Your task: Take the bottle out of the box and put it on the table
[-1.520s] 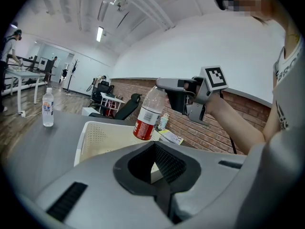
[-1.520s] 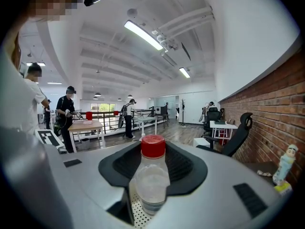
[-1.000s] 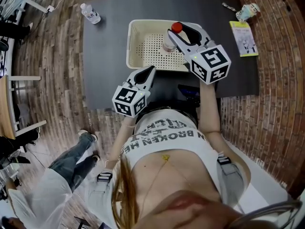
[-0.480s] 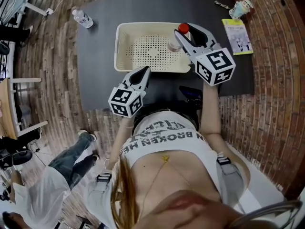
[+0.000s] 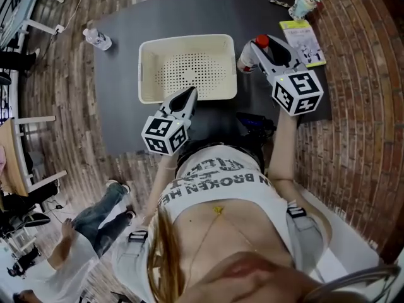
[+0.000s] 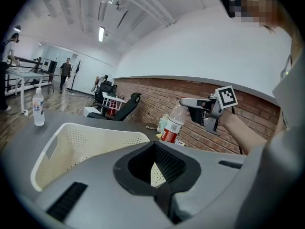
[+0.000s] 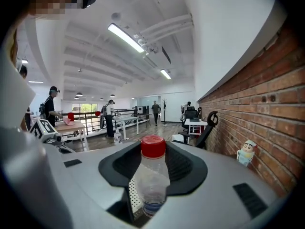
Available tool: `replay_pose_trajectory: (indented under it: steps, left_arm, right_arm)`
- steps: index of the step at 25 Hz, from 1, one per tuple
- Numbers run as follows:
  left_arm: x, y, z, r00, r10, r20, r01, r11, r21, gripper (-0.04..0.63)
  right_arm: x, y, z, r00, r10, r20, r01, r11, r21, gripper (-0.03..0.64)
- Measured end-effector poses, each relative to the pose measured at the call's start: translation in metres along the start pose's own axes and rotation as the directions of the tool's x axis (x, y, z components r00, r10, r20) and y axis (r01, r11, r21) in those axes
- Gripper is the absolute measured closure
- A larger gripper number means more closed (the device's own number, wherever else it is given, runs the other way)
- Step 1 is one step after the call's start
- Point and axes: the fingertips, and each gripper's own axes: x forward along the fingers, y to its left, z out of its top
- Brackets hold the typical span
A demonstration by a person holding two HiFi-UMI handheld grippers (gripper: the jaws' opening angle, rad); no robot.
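With the right tool [image 5: 257,48] clamped round the bottle [image 5: 247,59], held upright past the box [image 5: 151,49] toward the worktop [image 5: 120,106]'s right edge: lower straight, land the base flat short of the booklet [image 5: 303,41], then release. Leave the left tool [image 5: 188,95], shut and empty, at the near edge.

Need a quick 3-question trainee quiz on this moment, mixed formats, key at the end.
1. Multiple choice: what is the right gripper shut on?
A) a leaflet
B) a bottle
C) a toy figure
2. True or false: the bottle stands inside the basket.
3. Fill in: the cap of the held bottle is ____.

Key:
1. B.
2. False: it is outside the basket, to that basket's right in the head view, over the table.
3. Red.
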Motion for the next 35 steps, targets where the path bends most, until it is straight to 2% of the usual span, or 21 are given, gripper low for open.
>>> replay_pose_trajectory:
  steps: [11, 35]
  left_arm:
    - [0.01, 0.0, 0.002, 1.0, 0.026, 0.005, -0.026, 1.0, 0.01, 0.595]
    - [0.002, 0.001, -0.001, 0.999, 0.052, 0.007, -0.052, 0.999, -0.002, 0.595]
  right_arm:
    - [-0.028, -0.045, -0.006, 0.996, -0.092, 0.009, 0.092, 0.996, 0.018, 0.463]
    - [-0.03, -0.054, -0.017, 0.995, -0.099, -0.015, 0.1, 0.995, 0.029, 0.463]
